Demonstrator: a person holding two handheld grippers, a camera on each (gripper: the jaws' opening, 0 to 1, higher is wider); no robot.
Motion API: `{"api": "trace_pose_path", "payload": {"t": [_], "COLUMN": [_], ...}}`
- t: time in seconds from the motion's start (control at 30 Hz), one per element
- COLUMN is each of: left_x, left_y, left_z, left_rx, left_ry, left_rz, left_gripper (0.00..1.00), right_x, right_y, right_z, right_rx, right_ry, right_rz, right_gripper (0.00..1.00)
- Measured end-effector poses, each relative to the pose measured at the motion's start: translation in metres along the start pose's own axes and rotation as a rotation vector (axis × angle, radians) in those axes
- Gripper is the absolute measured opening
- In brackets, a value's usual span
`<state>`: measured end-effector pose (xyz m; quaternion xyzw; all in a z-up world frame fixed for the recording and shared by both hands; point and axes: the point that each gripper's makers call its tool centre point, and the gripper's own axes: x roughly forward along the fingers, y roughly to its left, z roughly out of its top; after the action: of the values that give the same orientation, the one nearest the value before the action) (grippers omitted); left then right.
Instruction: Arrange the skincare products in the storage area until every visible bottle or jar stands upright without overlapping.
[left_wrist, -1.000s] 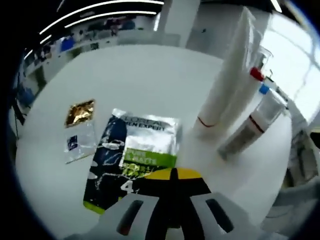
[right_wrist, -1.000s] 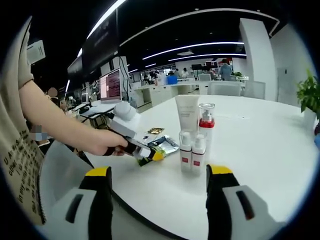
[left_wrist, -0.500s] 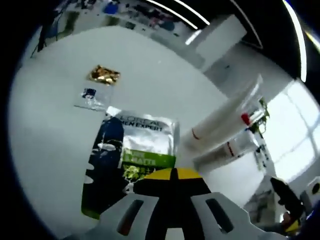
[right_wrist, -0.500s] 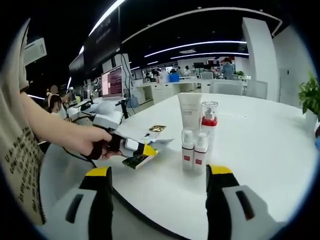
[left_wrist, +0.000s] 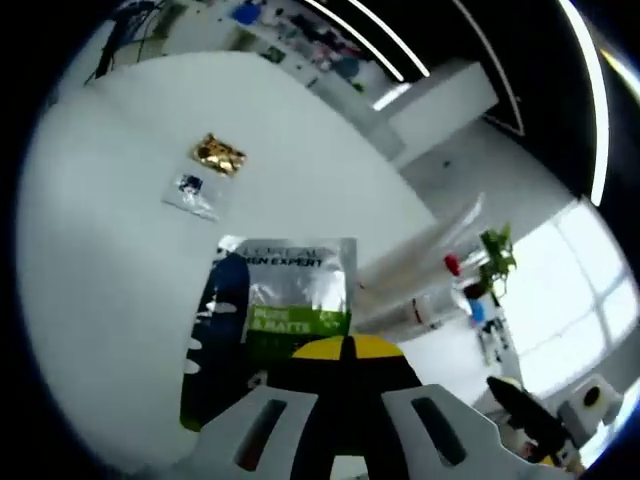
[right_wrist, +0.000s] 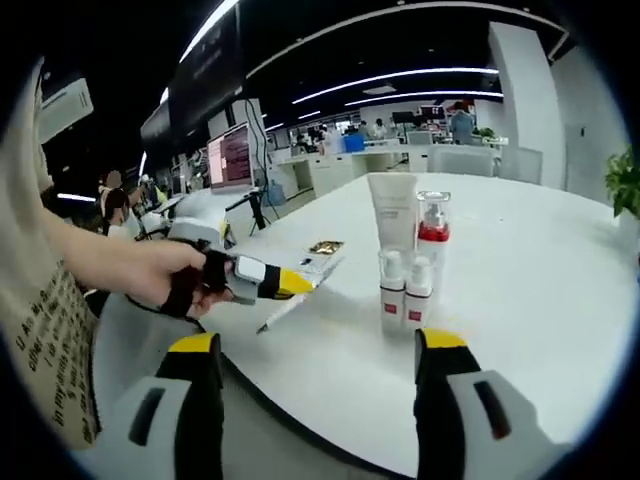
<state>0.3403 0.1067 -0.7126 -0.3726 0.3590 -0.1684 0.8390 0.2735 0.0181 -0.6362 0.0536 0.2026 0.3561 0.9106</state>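
Since a second ago the left gripper (right_wrist: 290, 283) has lifted the sachet (left_wrist: 285, 305) off the white table (right_wrist: 520, 300); earlier it lay flat near the bottles, now it hangs clear of the surface, tilted edge-on in the right gripper view.

Left gripper view: jaws closed on the sachet's lower edge, yellow tips meeting over it. Printed face legible, silver top, green band. Beyond it on the table, a gold foil packet (left_wrist: 220, 155) and a small clear packet (left_wrist: 192, 192) just beside each other. Bottles to the right are blurred.

Right gripper view gives what that one cannot: the white tube (right_wrist: 393, 215) standing on its cap, the red-collared pump bottle (right_wrist: 432, 228) beside it, two small bottles (right_wrist: 404, 292) in front, touching, all upright and well apart from the sachet.

A hand (right_wrist: 165, 282) grips the left tool, forearm reaching in from the left, roughly level. Right gripper (right_wrist: 318, 345) jaws spread wide, nothing between them, hanging off the table's near edge.
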Motion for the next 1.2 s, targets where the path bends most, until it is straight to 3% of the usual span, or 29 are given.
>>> {"api": "trace_pose_path", "payload": {"t": [0.07, 0.2, 0.47, 0.57, 0.7, 0.87, 1.0, 1.2], "left_x": [-0.001, -0.002, -0.003, -0.002, -0.003, -0.001, -0.001, 0.0], "left_y": [-0.005, -0.006, -0.017, -0.02, -0.028, -0.033, -0.03, -0.028], "left_z": [-0.002, -0.008, -0.014, -0.019, -0.023, -0.025, -0.026, -0.027], "left_rx": [-0.032, -0.096, -0.2, -0.222, -0.254, -0.332, -0.35, -0.387], "left_ry": [-0.005, -0.008, -0.022, -0.018, -0.011, -0.014, -0.011, -0.007], "left_rz": [-0.02, -0.022, -0.053, -0.062, -0.087, -0.11, -0.114, -0.128], "left_gripper": [0.0, 0.0, 0.0, 0.0, 0.0, 0.0, 0.0, 0.0], "right_x": [0.008, 0.029, 0.049, 0.053, 0.06, 0.072, 0.073, 0.07], "right_y": [0.004, 0.013, 0.044, 0.043, 0.041, 0.027, 0.021, 0.016], "right_z": [-0.002, -0.026, -0.041, -0.048, -0.054, -0.068, -0.07, -0.073], "right_rx": [0.027, -0.052, -0.037, -0.075, -0.061, -0.084, -0.118, -0.061], "right_ry": [0.018, 0.145, 0.19, 0.212, 0.224, 0.272, 0.289, 0.302], "right_rz": [0.001, 0.026, 0.115, 0.091, 0.077, 0.022, -0.02, -0.043], "right_gripper": [0.76, 0.67, 0.6, 0.61, 0.58, 0.4, 0.16, 0.1]}}
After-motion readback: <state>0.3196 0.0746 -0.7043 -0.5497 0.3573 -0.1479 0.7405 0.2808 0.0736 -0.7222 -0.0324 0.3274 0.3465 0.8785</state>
